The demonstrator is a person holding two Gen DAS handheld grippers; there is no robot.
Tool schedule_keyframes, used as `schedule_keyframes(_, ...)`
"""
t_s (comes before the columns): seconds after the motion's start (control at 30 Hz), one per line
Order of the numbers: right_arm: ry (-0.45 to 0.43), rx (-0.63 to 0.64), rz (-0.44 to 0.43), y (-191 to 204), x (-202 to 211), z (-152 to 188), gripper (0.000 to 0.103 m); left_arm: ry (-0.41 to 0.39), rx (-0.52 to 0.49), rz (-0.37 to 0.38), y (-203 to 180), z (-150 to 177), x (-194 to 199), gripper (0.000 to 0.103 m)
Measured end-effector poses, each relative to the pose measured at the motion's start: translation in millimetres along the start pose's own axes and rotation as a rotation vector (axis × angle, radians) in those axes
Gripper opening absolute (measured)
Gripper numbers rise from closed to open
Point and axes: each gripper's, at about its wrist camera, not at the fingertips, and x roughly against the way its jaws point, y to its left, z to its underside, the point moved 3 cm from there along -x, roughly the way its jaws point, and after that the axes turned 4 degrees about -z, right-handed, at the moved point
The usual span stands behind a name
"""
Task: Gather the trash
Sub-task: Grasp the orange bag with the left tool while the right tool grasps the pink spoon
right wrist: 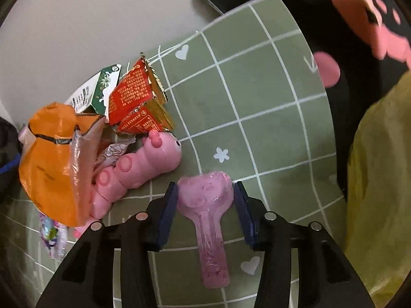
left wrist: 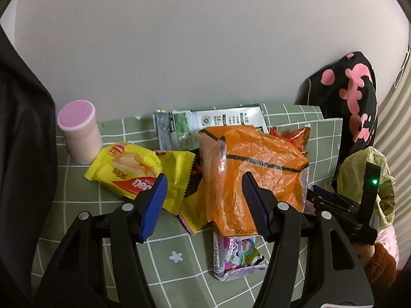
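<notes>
In the left wrist view my left gripper (left wrist: 204, 182) is open and empty, hovering over a pile of wrappers: a yellow biscuit wrapper (left wrist: 136, 169), a crumpled orange bag (left wrist: 251, 169), a green and white packet (left wrist: 213, 125) behind, and a small cartoon wrapper (left wrist: 237, 256) below. In the right wrist view my right gripper (right wrist: 205, 192) is open, its blue pads either side of the head of a pink translucent spoon (right wrist: 208, 210) lying on the green grid cloth (right wrist: 269, 102). The orange bag (right wrist: 56, 161) and red and gold wrappers (right wrist: 136, 105) lie to its left.
A pink cylindrical container (left wrist: 79, 131) stands at the back left. A pink caterpillar toy (right wrist: 138, 169) lies beside the spoon. A yellow-green plastic bag (right wrist: 380, 192) hangs at the right, also seen in the left wrist view (left wrist: 359, 174). Black fabric with pink shapes (left wrist: 354, 95) is behind it.
</notes>
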Motion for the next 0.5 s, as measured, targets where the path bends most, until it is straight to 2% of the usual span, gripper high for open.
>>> schedule_keyframes(0.13,-0.007,-0.026,-0.022,-6,24,13,0.042,0.005,-0.029,0.007,-10,-2,-5,0.057)
schedule_keyframes(0.33,-0.041,-0.098,-0.048,-15,70,37,0.042,0.035,-0.058,-0.031,-20,-5,-19,0.057)
schedule_keyframes(0.5,-0.071,-0.148,-0.025,-28,99,56,0.042,0.056,-0.064,-0.030,-25,-8,-30,0.049)
